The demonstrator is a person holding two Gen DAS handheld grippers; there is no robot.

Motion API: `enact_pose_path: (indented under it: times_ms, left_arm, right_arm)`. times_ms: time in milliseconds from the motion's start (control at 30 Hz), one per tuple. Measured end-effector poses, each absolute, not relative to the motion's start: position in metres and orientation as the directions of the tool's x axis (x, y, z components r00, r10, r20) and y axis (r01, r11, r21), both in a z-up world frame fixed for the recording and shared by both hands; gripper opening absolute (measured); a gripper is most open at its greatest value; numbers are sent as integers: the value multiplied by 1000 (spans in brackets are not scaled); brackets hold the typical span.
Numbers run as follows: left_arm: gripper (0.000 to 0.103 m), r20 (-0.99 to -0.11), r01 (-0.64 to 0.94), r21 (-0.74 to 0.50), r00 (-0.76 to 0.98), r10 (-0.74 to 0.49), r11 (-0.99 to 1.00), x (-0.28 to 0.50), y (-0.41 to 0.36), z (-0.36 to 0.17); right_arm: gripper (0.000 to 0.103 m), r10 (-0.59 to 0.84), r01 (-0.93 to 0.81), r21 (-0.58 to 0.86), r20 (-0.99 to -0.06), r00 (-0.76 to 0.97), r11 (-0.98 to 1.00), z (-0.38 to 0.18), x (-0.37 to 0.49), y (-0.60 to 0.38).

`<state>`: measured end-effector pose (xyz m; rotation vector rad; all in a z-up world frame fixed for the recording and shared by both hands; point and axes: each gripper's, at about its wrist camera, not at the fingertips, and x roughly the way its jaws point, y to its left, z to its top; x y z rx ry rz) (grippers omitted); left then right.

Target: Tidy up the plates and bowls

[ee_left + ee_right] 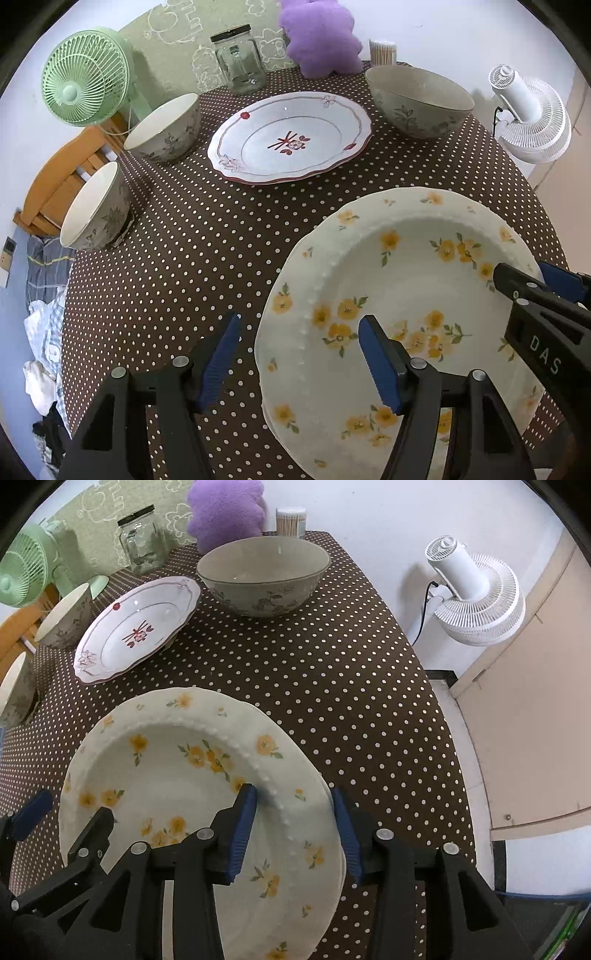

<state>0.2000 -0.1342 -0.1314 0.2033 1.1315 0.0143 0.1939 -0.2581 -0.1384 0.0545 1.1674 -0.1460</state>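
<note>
At table's near edge: yellow-flowered plate (177, 775) straddled at both rims. Left gripper (297, 356) apart; right gripper (291, 827) apart, pads clear. Advise squeezing evenly, lifting level.

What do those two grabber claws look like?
Both are black plastic with two fingers. The left gripper and right gripper have ridged blue pads and little silver bolts. White letters "DAS" mark the right one's side.

A table (369, 686) covered in brown white-dotted cloth is set against a white wall (369, 509). A green fan (83, 77), a white fan (476, 598), a wooden chair (62, 177) and a beige door (535, 720) are seen around it.
</note>
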Motion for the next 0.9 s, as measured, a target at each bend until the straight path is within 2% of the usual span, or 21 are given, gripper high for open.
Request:
enact_pose_path:
  times_ms: [133,233,300,400,500,700,900]
  left_arm:
    - [69,-899,122,139,433,73,983,199,-127,-128]
    - [76,-896,141,113,443,40,984,199,-118,-122]
    - [80,-894,151,93,448,16,984,200,-109,-116]
    - [83,-884,177,77,467,-14,981,200,-98,-105]
    - [88,-864,195,81,503,-29,978,198,-85,-93]
    - [89,-836,215,61,544,-68,975,202,-47,-77]
    - [90,-812,211,59,579,-76,976,221,-20,-62]
  right_arm:
    - [50,-83,170,-19,-921,380,985,-137,194,-261]
    - [52,-85,200,-5,-915,394,980,-129,190,-258]
    - [68,-76,203,10,-909,409,979,-122,187,-254]
    - [75,-76,202,19,-890,450,979,-106,180,-234]
    - [75,-72,199,27,-879,472,980,-97,179,-215]
    - [75,-121,200,-14,-838,532,980,-78,180,-171]
    - [75,-105,185,6,-804,585,983,-61,194,-142]
